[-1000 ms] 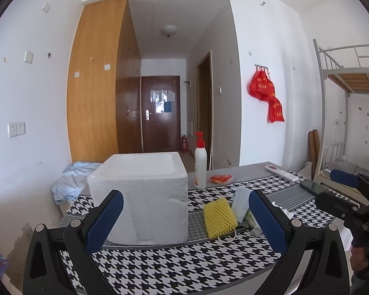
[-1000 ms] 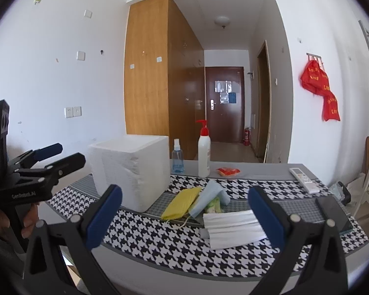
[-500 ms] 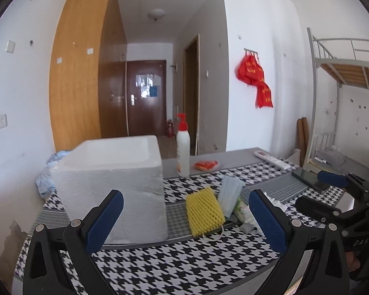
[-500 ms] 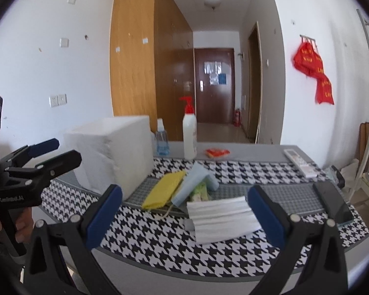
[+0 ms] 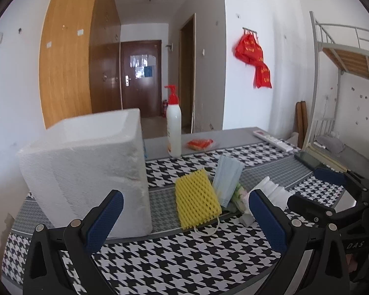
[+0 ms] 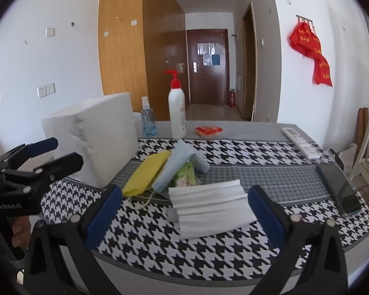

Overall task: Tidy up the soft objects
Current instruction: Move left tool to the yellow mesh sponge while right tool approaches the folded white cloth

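Note:
A yellow foam net sleeve [image 5: 196, 205] [image 6: 147, 173] lies on the houndstooth cloth beside a tall white foam box [image 5: 86, 169] [image 6: 93, 140]. A pale blue face mask [image 5: 227, 179] [image 6: 177, 164] leans on it, over a green tissue packet [image 6: 184, 174]. A folded white mask stack [image 6: 209, 207] [image 5: 270, 191] lies nearest the right gripper. My left gripper [image 5: 184, 221] is open and empty, just short of the yellow sleeve. My right gripper [image 6: 184, 216] is open and empty, in front of the white stack.
A white pump bottle [image 6: 177, 108] [image 5: 173, 127], a small blue spray bottle [image 6: 147, 120] and an orange packet [image 6: 207, 130] stand at the back. A remote [image 6: 300, 145] and a dark phone [image 6: 339, 191] lie at the right. The table's front edge is close below both grippers.
Both grippers have moved forward towards the table, so the soft items and the foam box look larger. Both stayed open and empty.

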Tool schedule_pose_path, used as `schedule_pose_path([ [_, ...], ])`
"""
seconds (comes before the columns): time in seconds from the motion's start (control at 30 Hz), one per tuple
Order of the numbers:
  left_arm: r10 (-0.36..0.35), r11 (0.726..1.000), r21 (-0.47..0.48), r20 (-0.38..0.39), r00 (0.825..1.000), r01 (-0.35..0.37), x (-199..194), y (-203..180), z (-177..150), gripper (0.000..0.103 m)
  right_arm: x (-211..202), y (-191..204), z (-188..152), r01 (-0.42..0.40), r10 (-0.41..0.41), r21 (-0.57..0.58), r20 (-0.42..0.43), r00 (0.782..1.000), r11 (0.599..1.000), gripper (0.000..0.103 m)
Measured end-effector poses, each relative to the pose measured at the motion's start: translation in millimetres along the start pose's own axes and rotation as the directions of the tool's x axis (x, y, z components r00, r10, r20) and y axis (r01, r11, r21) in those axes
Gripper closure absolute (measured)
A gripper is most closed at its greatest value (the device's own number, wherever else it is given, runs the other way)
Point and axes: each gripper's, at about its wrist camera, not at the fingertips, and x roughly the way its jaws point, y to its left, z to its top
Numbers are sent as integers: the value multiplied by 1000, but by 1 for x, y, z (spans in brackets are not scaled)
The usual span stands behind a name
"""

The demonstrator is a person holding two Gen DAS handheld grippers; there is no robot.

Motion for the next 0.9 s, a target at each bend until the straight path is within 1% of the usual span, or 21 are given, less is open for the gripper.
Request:
schedule_pose_path([
  [0.2,-25,1000,4,-65,998,25,24,-7,-8,1,14,-13,-7,8,-7,31,-49,999,999,0],
  [0.33,-33,999,16,-85,996,35,33,-12,-8,2,18,-16,-10,11,-8,38,-62,998,999,0],
  [0.53,-51,998,31,-125,991,56,48,-19,-6,8,22,-24,-14,17,-12,59,-74,997,998,0],
  [0.6,-42,998,38,-139,989,48,54,-21,-7,13,24,-26,-15,22,-17,62,-74,997,998,0],
  [0.67,-20,999,42,-163,986,27,62,-22,-8,13,24,-28,-16,23,-18,68,-76,997,997,0],
  [0.7,-1,999,50,-183,983,10,68,-23,-10,15,25,-29,-16,22,-17,69,-76,997,997,0],
  [0.77,9,998,63,-217,976,5,78,-25,-13,19,26,-30,-17,22,-17,71,-79,997,997,0],
  [0.83,4,998,64,-235,972,11,83,-26,-14,20,28,-32,-18,20,-14,73,-81,997,997,0],
  [0.9,18,997,73,-241,970,-1,86,-28,-15,20,30,-34,-18,19,-13,74,-82,997,997,0],
])
